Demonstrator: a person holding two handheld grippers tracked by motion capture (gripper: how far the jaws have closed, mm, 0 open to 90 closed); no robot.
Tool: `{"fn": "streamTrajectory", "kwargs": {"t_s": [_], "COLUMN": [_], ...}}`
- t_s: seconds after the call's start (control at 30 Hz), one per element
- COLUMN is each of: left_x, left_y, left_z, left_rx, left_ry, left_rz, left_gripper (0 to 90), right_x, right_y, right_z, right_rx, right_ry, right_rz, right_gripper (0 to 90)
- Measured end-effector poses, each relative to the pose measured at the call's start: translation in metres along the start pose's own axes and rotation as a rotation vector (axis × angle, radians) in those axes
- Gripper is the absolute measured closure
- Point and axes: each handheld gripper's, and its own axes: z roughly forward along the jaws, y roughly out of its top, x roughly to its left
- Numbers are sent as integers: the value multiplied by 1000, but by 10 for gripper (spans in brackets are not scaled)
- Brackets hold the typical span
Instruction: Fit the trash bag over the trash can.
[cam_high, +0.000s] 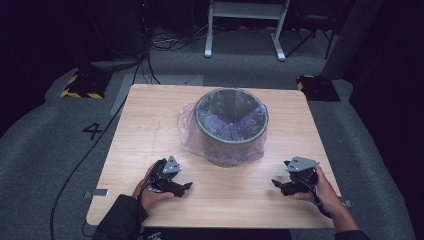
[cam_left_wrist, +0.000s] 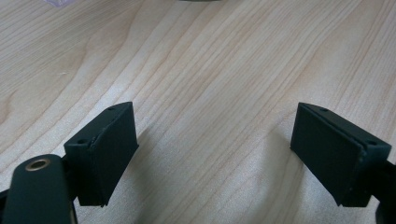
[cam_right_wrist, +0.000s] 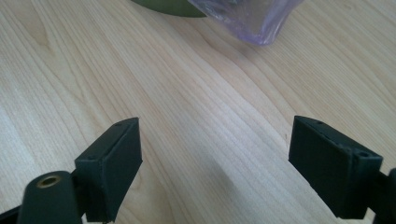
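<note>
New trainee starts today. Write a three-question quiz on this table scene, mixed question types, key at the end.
1. True or false: the purple bag lines the bin and hangs over its rim.
2. The left hand-held gripper is: A) shut on the bag, B) open over bare table, C) inside the bin.
3. Fill in: the right hand-held gripper has its jaws ____ with nothing between them.

Key: 1 true; 2 B; 3 open.
</note>
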Motion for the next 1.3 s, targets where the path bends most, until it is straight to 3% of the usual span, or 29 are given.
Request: {"fn": "streamTrajectory", "kwargs": {"t_s": [0.53,1.3], "left_x": [0,0], "left_y": [0,0], "left_z": [0,0], "left_rx": [0,0], "left_ry": [0,0], "left_rz": [0,0], "left_gripper": [141,141], "right_x": [-2,-1], "right_y": [-16,-39], "right_z": [-2,-5], "right_rx": [18,11], "right_ry": [-7,-3], "right_rz": [16,77], "right_gripper": [170,171]}}
